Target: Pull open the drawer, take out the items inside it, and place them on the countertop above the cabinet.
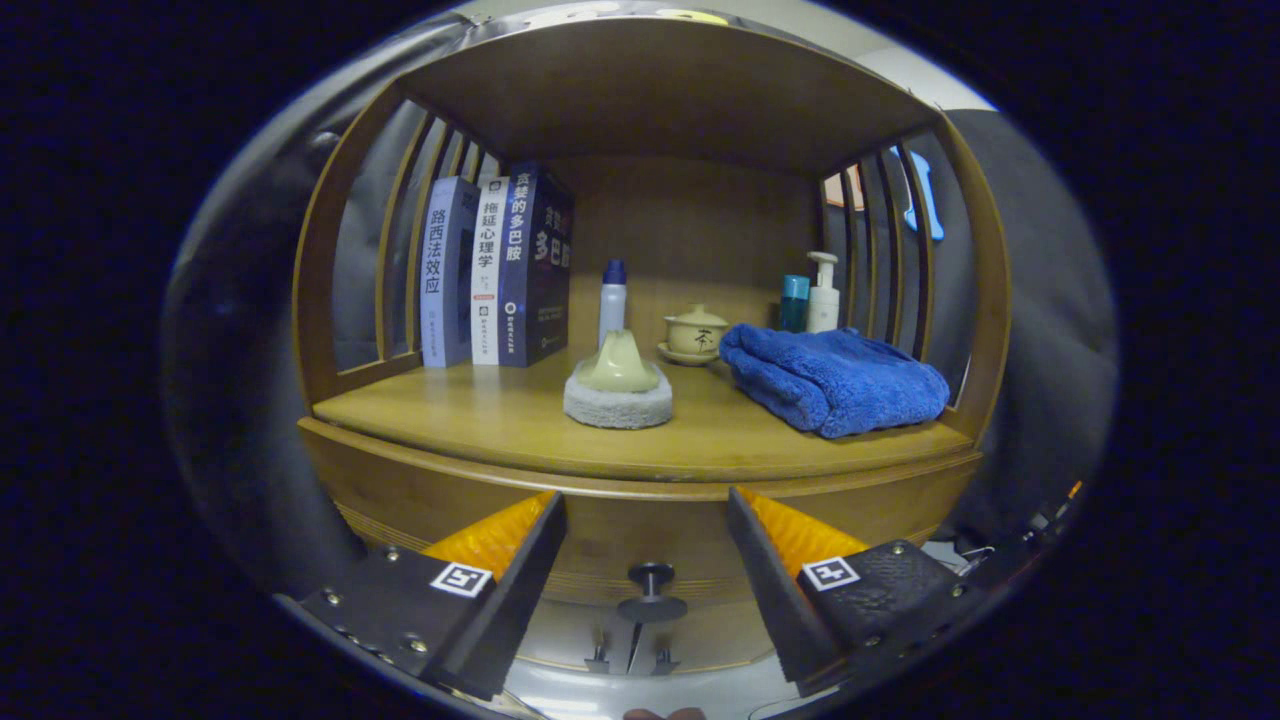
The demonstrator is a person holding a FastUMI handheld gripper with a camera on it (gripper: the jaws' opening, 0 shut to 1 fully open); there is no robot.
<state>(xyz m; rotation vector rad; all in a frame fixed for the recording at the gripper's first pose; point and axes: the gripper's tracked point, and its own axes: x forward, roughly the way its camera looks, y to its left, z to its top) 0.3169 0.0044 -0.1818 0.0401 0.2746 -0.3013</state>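
Claw [648,540] spread wide, holding nothing, fingers [520,560] apart on either side of the drawer knob [651,590]. Knob sits between the fingers, not touched by either. Drawer [640,535] in the cabinet front looks closed, front flush under the counter edge; its contents can't be seen.

Counter [500,415] is the wooden top of the cabinet, framed by curved slatted sides and a wooden roof above. On it:
- round grey scrub pad with pale green handle [618,385], near the front edge, roughly centre, straight beyond the gap between the fingers.
- folded blue towel [835,380], right side of the counter, reaching toward the front right corner.
- three upright books [495,270], back left corner, spines facing out, leaning together against the left slats.
- white bottle with dark blue cap [612,298], upright at the back, just behind the scrub pad.
- small lidded cup on saucer [695,335], back centre, just beside the towel's left end; touching or not, can't tell.
- teal container [795,302] and white pump bottle [823,293], side by side in the back right corner, behind the towel.

Below the drawer, a pale glossy surface mirrors the knob.
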